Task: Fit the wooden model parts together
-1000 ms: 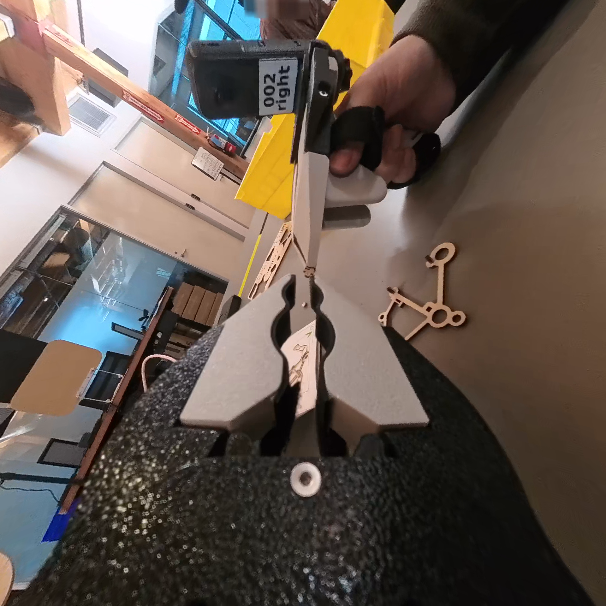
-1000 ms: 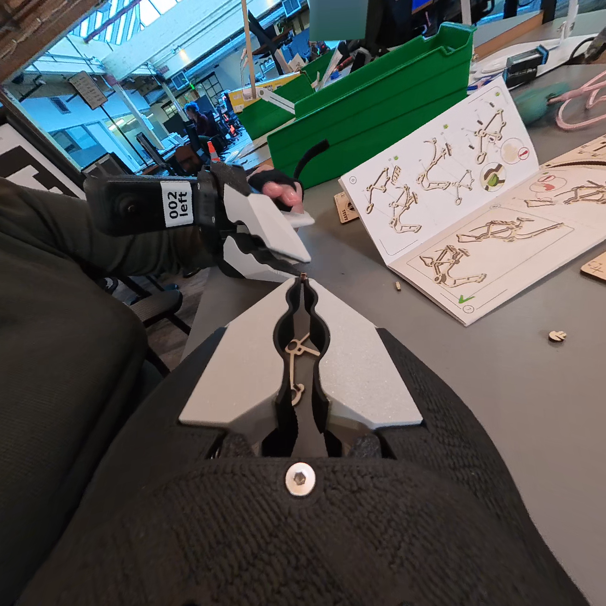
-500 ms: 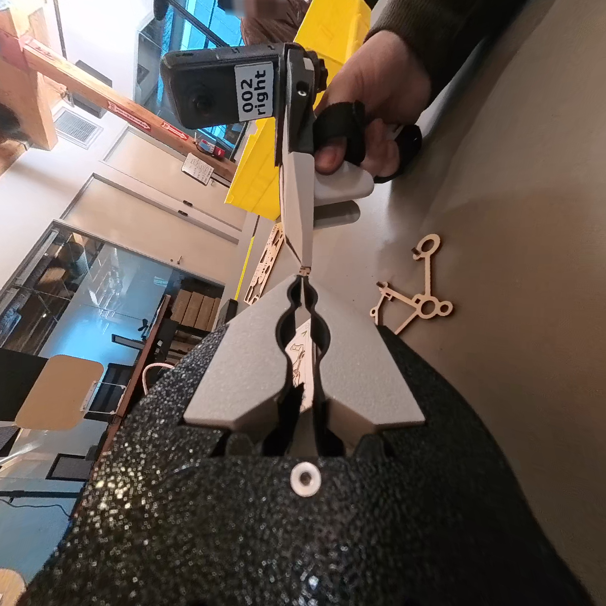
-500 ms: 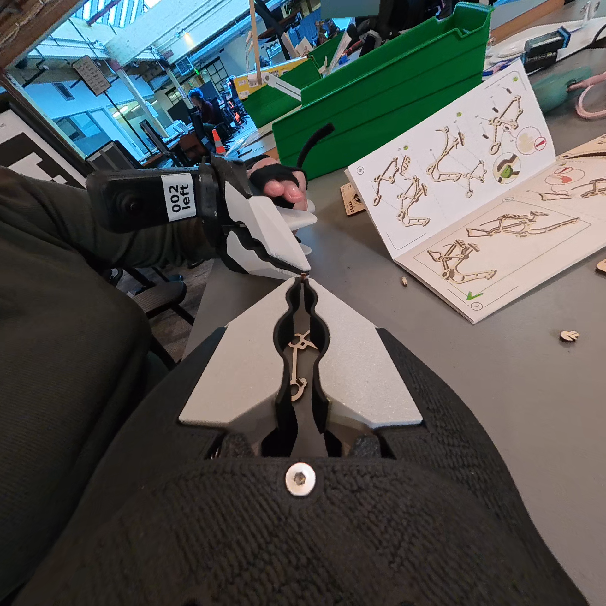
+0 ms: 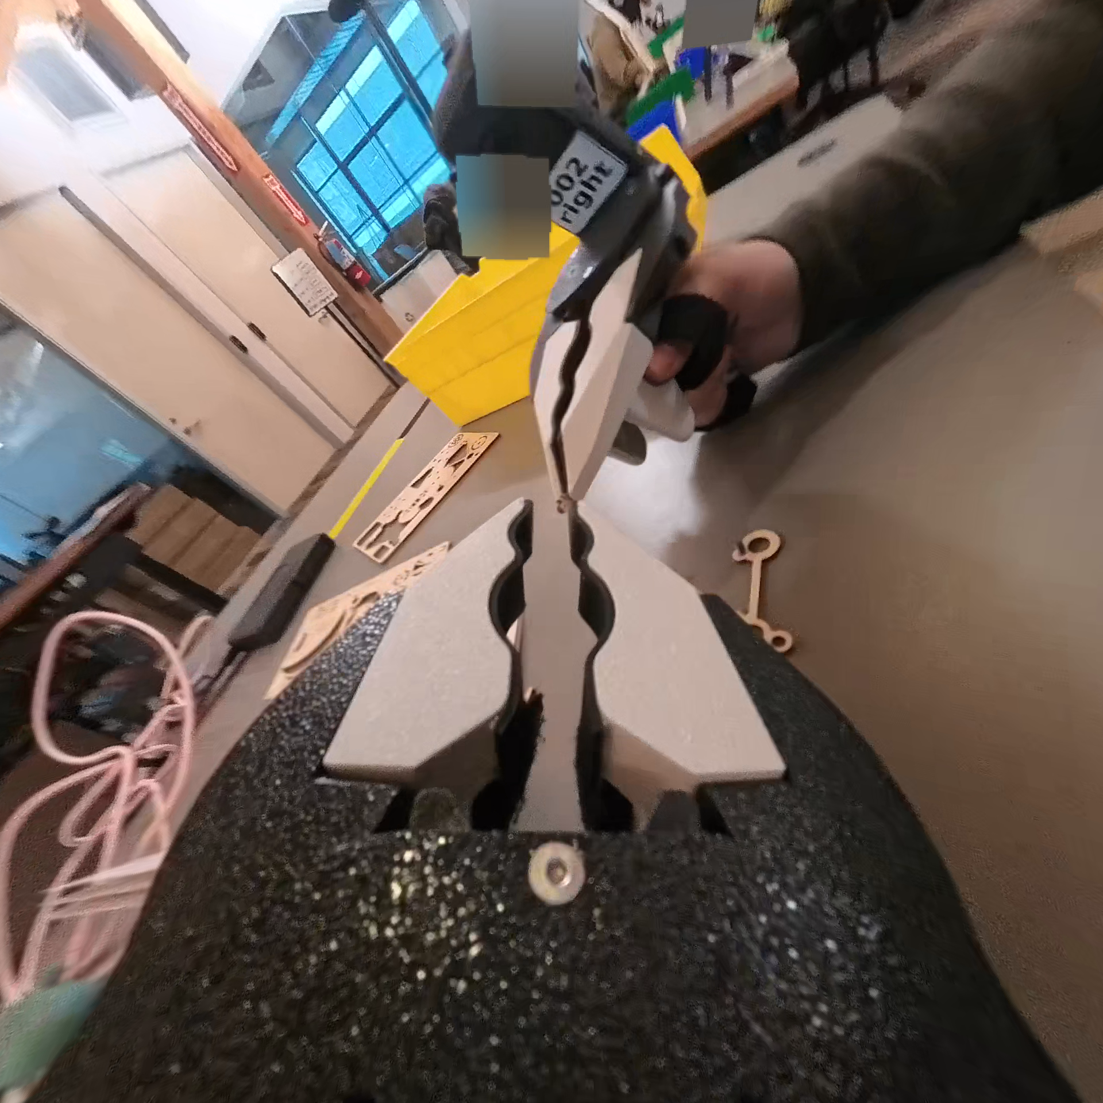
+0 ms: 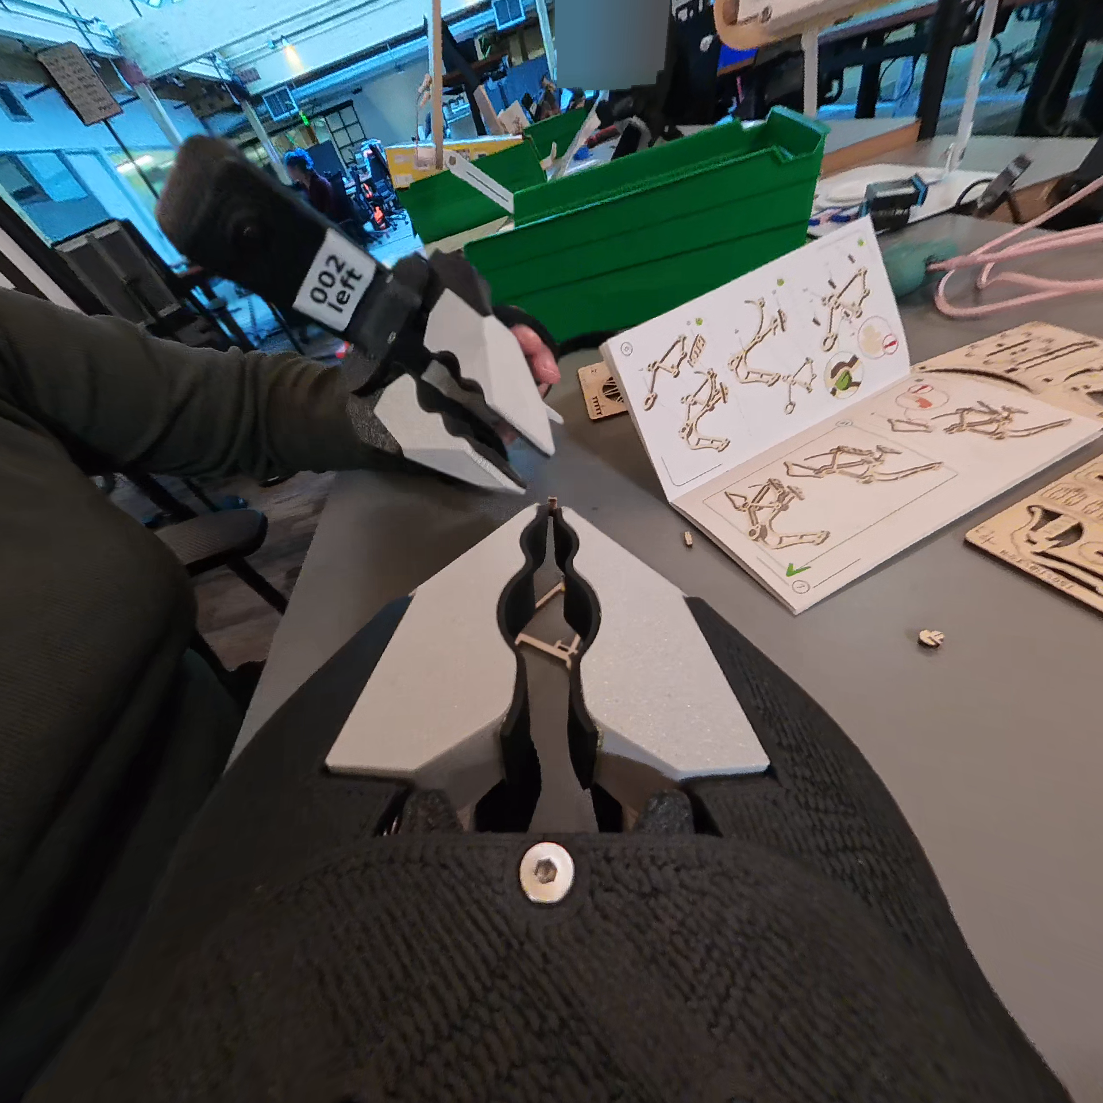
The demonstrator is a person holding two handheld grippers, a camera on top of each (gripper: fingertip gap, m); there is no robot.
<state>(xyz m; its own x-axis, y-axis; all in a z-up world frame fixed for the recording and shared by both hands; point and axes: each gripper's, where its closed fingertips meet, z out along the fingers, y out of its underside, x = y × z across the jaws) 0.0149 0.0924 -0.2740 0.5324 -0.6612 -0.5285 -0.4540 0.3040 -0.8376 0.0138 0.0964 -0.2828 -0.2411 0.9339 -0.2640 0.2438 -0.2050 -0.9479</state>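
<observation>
Since a second ago our left gripper (image 5: 552, 513) has spread its jaws and drawn back from the right gripper (image 5: 563, 500), which it met tip to tip before.

From the left wrist we see our own fingers (image 5: 453, 621) wide apart with bare table showing through the gap. Just beyond them the right gripper points down at us, its fingers closed on a tiny wooden peg (image 5: 561, 506) that pokes out at the tips. On the grey table (image 5: 895, 597), to the right, lies a flat wooden model part (image 5: 757, 588) with ring ends, partly hidden behind our gripper body. Farther off on the left lie wooden part sheets (image 5: 425, 495), with a yellow bin (image 5: 477, 352) beyond them and a pink cable (image 5: 113, 734) near on the left.

From the right wrist we see our fingers (image 6: 621, 603) pressed together at the tips, pinching the small peg (image 6: 552, 503), which stands up between them. Through the gap lower down we glimpse part of a wooden piece (image 6: 552, 641) on the table underneath. The left gripper (image 6: 534, 471) hovers to the far left, jaws apart, holding nothing we can see. To the right an open instruction booklet (image 6: 806, 418) lies on the table, with wooden sheets (image 6: 1050, 537) at the right edge, two small loose wooden bits (image 6: 930, 637) near the booklet, and green bins (image 6: 644, 239) behind.
</observation>
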